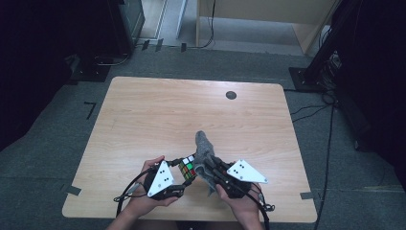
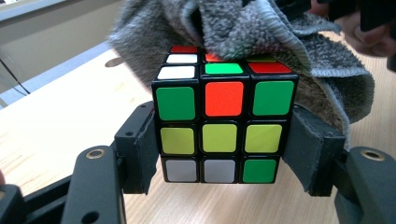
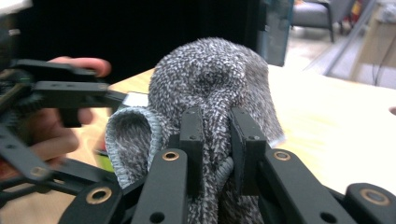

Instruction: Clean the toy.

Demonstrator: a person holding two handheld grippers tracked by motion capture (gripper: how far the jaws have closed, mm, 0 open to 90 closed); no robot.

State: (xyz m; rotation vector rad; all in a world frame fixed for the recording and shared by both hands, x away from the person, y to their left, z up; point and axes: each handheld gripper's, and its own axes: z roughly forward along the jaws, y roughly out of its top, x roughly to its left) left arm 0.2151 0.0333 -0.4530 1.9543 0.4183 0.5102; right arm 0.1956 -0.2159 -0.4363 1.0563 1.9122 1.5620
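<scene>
Up close, cloth (image 2: pixel 280 42) over cube (image 2: pixel 224 126) edge

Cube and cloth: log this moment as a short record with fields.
surface: wooden table
cube: colour puzzle cube, clamped at both sides by the left gripper
cloth: grey terry cloth, pinched in the right gripper
contact: cloth lies over the cube's top and far side
position: near the table's front edge, between the two hands
other: dark round spot on the far part of the table
</scene>
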